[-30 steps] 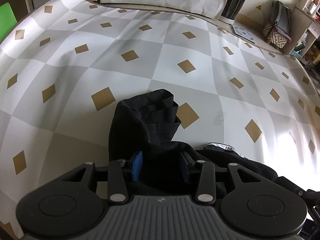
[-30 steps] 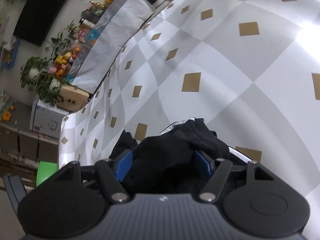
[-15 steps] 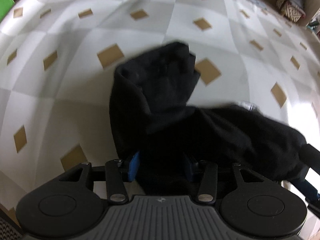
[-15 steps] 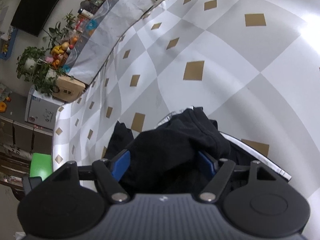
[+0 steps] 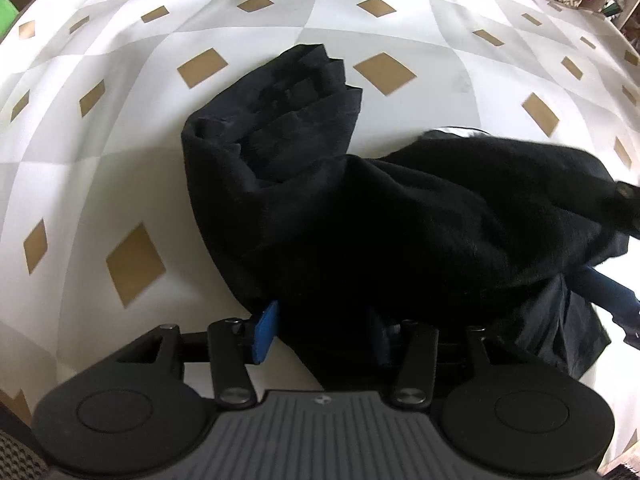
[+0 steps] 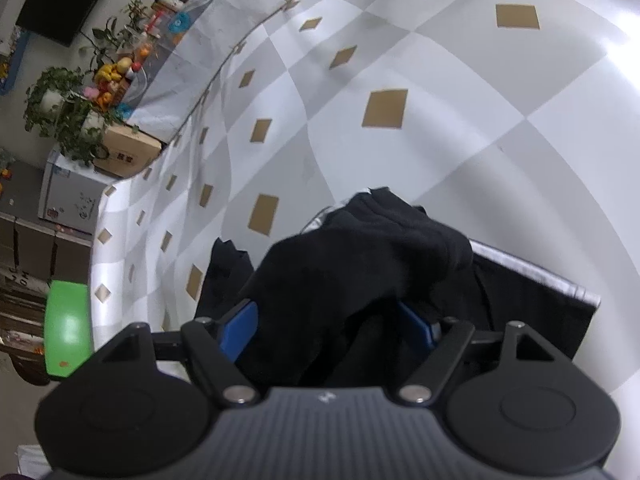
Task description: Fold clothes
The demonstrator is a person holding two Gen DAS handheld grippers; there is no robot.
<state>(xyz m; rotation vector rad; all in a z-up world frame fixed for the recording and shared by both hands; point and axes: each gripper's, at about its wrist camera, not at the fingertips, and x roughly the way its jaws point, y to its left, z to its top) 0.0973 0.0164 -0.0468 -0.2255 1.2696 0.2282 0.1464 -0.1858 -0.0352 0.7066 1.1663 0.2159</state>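
The black garment (image 5: 360, 220) lies bunched on the surface (image 5: 120, 120), which wears a cloth of white and grey checks with tan diamonds.

In the left wrist view, the left tool (image 5: 320, 326) points steeply down at the heap. Its blue pads (image 5: 266, 330) stand either side of a fold of dark cloth at 6 o'clock; its jaws have just been opening, with the fabric between them, and whether the pads press on it I cannot tell, as the right-hand pad is sunk in shadow. From there the garment runs up to a pleated end at 12 o'clock and spreads out toward 3 o'clock, where part of the right tool (image 5: 616, 300) shows at the frame's edge.

In the right wrist view, the right tool (image 6: 324, 328) tilts down less steeply. Its jaws stand fairly wide and have just been opening, with a thick hump of the garment (image 6: 360, 272) between them; the cloth fills the gap and lies against both blue pads (image 6: 240, 328). A white-trimmed edge (image 6: 536, 276) of the garment lies at 3 o'clock. Beyond the surface, at 10 o'clock, stand potted plants (image 6: 60, 108).
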